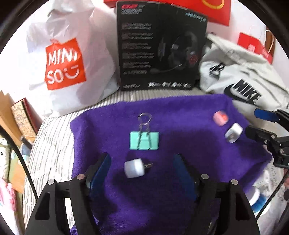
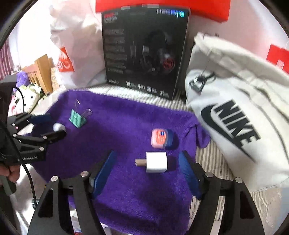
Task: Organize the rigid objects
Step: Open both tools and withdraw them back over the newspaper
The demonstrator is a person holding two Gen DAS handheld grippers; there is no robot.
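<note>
A purple towel (image 1: 180,117) (image 2: 126,123) lies on a striped bed. On it are a teal binder clip (image 1: 144,140) (image 2: 77,118), a white plug adapter (image 1: 134,168) (image 2: 58,127), a second white adapter (image 1: 233,134) (image 2: 156,162) and a pink-orange block (image 1: 220,117) (image 2: 159,138). My left gripper (image 1: 141,160) is open, its fingers either side of the first adapter. My right gripper (image 2: 147,159) is open around the second adapter. Each gripper shows in the other's view, the right (image 1: 252,123) and the left (image 2: 48,124).
Behind the towel stand a black headset box (image 1: 160,45) (image 2: 144,52), a white MINISO bag (image 1: 63,61) and a grey Nike bag (image 1: 240,77) (image 2: 234,112). Red boxes (image 1: 216,10) are at the back. Wooden items (image 2: 41,72) are at the left.
</note>
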